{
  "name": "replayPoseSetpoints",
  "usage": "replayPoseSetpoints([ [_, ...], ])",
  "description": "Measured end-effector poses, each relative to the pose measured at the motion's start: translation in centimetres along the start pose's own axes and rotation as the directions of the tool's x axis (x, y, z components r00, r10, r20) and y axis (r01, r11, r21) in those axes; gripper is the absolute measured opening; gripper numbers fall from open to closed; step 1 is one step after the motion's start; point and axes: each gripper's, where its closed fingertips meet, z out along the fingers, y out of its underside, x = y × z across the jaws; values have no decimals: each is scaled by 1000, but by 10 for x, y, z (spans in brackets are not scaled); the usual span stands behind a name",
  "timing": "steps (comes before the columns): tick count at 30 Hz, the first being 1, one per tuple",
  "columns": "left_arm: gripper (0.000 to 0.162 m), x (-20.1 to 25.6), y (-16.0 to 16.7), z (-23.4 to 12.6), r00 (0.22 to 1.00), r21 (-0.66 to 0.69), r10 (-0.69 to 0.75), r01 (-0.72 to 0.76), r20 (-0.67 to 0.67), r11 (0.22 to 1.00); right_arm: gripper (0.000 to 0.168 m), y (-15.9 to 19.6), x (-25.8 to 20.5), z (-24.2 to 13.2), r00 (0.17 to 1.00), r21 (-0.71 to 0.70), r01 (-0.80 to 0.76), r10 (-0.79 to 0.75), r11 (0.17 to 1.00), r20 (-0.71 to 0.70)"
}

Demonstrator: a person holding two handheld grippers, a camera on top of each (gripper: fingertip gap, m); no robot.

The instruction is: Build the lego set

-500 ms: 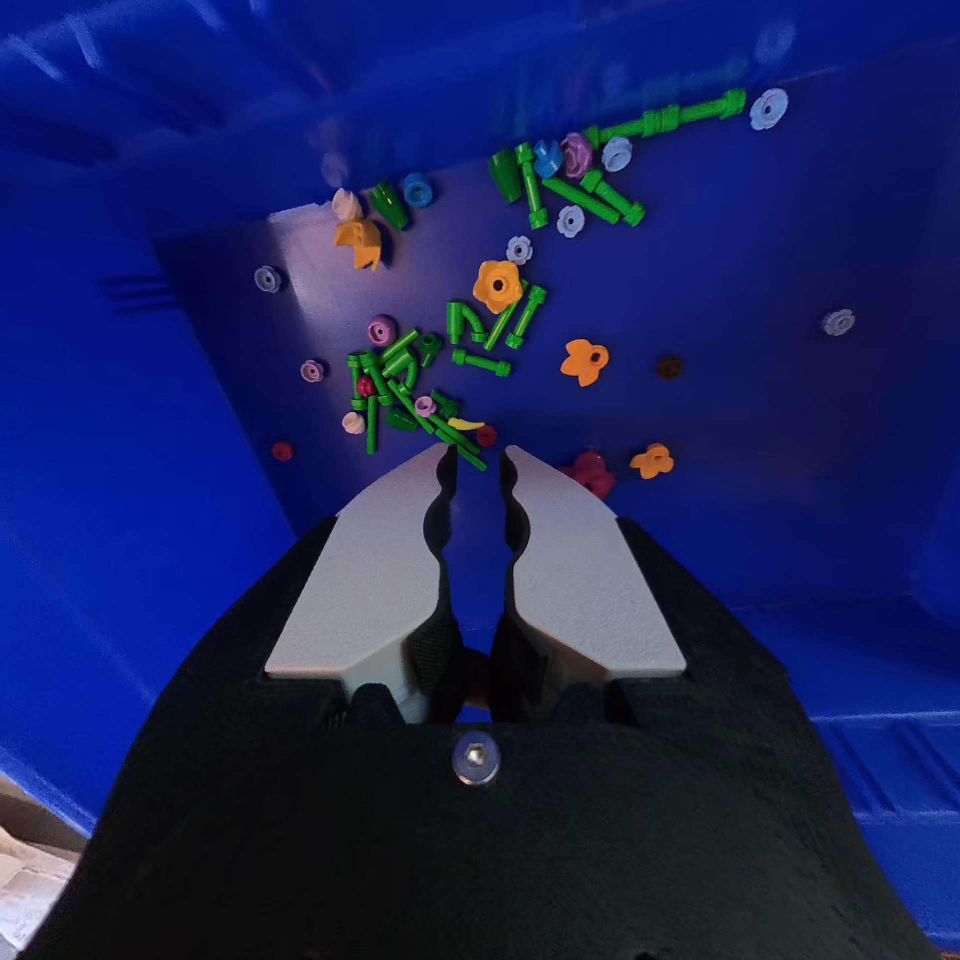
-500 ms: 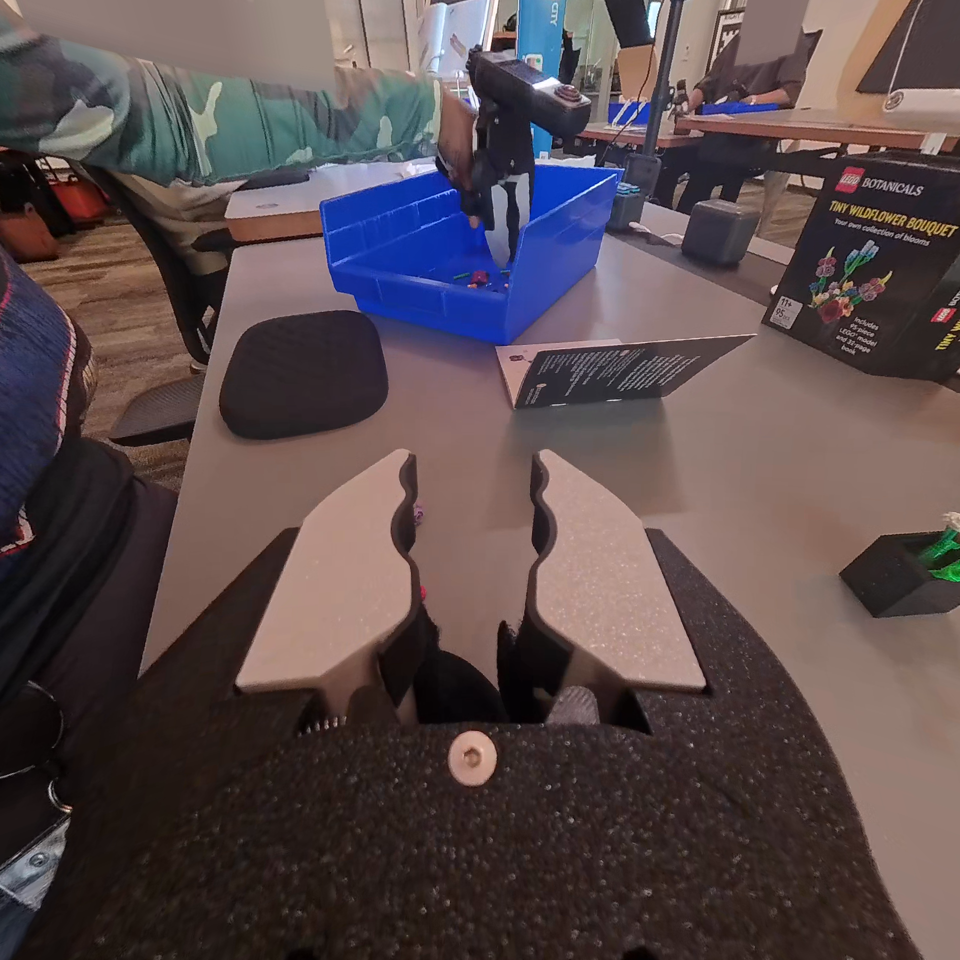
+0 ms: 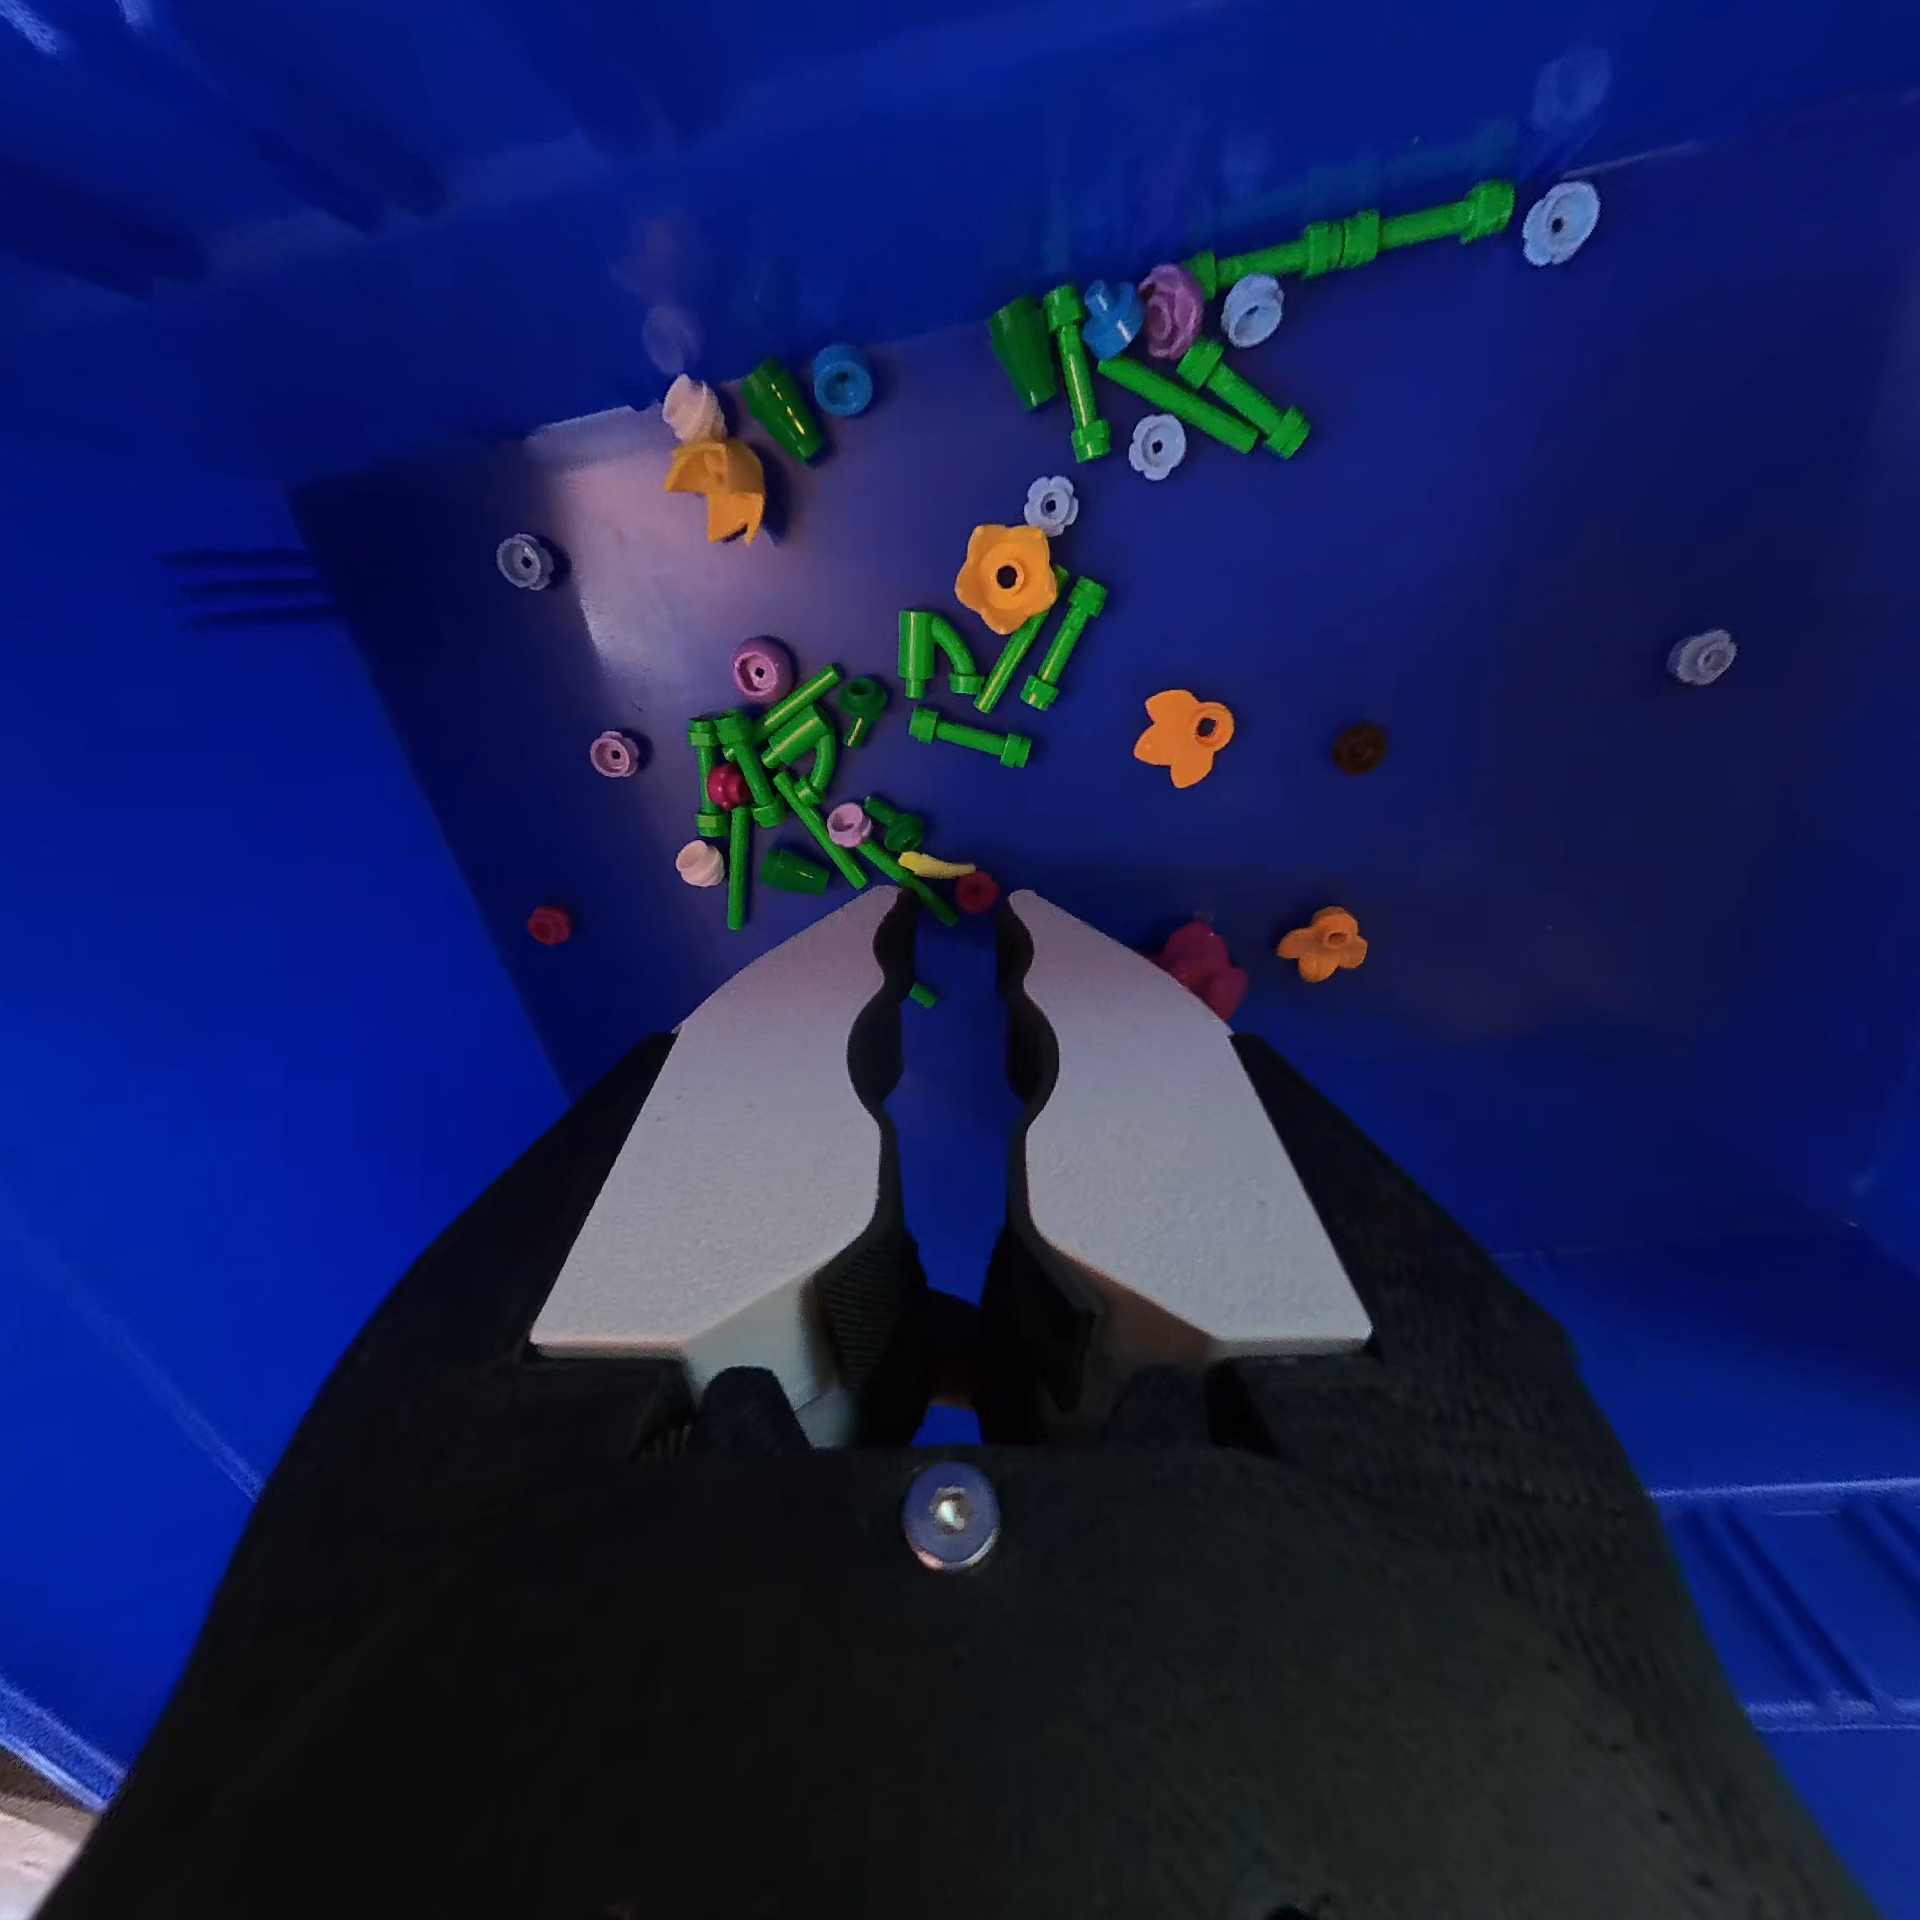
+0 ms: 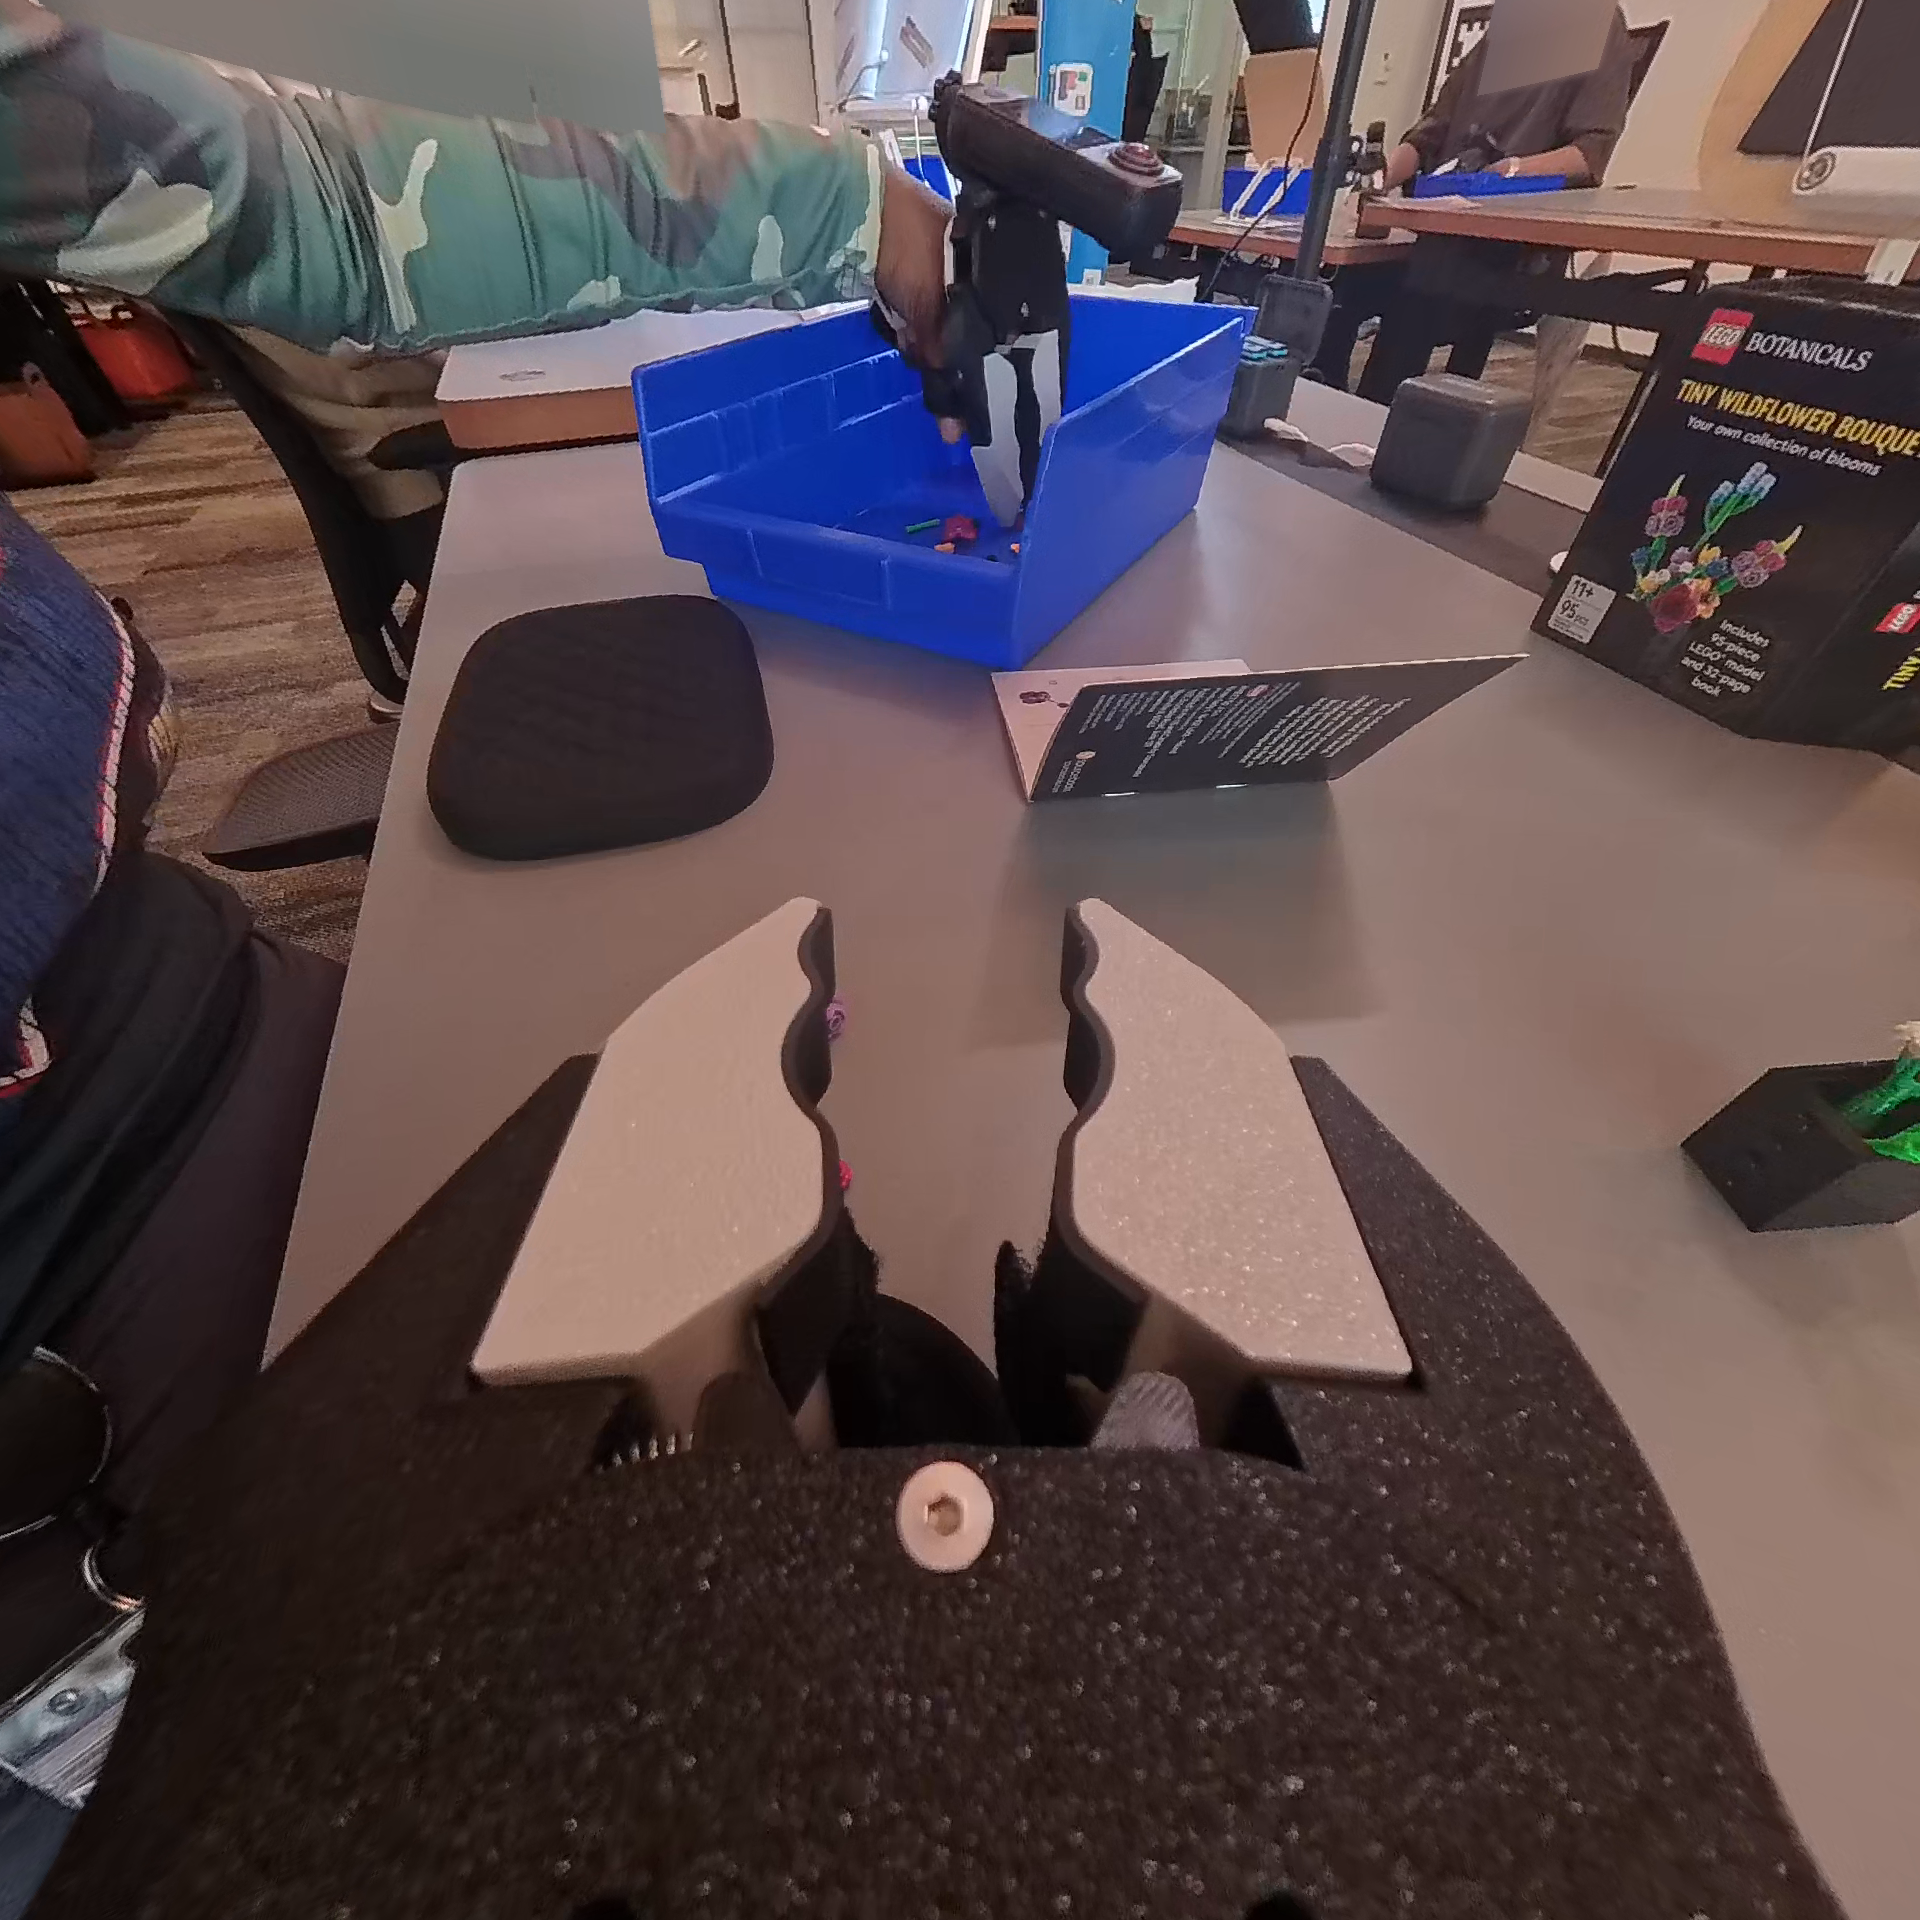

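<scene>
Grey table point(image 4: 1351, 935), bearing, from largest to smallest: the blue bin point(image 4: 831, 582) at the far side; the set's black box point(image 4: 1766, 540) at the right edge; a black pad point(image 4: 597, 722) just beside the bin; a dark instruction booklet point(image 4: 1247, 727) propped between bin and box; and a small black holder point(image 4: 1787, 1164) at the near right, from which green stems protrude (the one assembled portion in view, its detail cut off by the frame edge). Inside the bin, the loose pieces lie scattered: green stem rods point(image 3: 790, 769) in a heap, orange flowers point(image 3: 1003, 577), and small lilac, pale blue and red studs. The left gripper point(image 3: 951, 904) reaches down into the bin, jaws released with a narrow gap and nothing between them, the tips just over a red stud point(image 3: 977, 890) and a yellow piece point(image 3: 935, 864) at the heap's near edge. The right gripper point(image 4: 948, 914) hovers low over the bare table, jaws spread wide and empty; a tiny pink piece point(image 4: 834, 1018) peeks out beside its left finger. Judged from the many unjoined pieces, the build is at an early stage: most stems and blooms remain to be picked and joined.
</scene>
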Motion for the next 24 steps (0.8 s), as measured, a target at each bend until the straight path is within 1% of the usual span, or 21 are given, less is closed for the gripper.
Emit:
replayPoseSetpoints([
  [6, 18, 1, -4, 0, 1000, 23, -16, 17, -14, 1000, 42, 1, 0, 1, 1000, -9, 2, -2, 1000, 0],
  [9, 9, -3, -3, 1, 1000, 19, -22, 21, 5, 1000, 42, 1, 0, 1, 1000, -13, 1, -1, 1000, -3],
  [12, 4, 0, -5, 0, 999, 39, -36, 37, -17, 999, 42, 2, 0, 1, 1000, -16, 7, -7, 1000, -5],
  [13, 4, 2, -7, -2, 999, 61, -42, 43, -21, 997, 42, 2, 0, 1, 1000, -14, 9, -9, 1000, -5],
  [16, 3, 8, -20, -18, 997, 187, -68, 72, -25, 980, 42, 0, 0, 0, 1000, -4, 9, -9, 1000, -2],
  [18, 4, 10, -22, -26, 997, 225, -79, 82, -23, 971, 42, 0, -1, 0, 1000, -3, 5, -5, 1000, 4],
  [20, 5, 16, -21, -25, 997, 209, -69, 75, -36, 975, 42, 1, -1, 1, 1000, -8, 6, -6, 1000, 6],
  [22, 13, 25, -17, -19, 999, 150, -15, 21, -41, 988, 42, 1, -2, 1, 1000, -10, 17, -17, 1000, 3],
  [24, 21, 25, -9, -11, 999, 77, 29, -28, -14, 997, 42, 1, -2, 1, 1000, -9, 29, -29, 1000, -4],
])
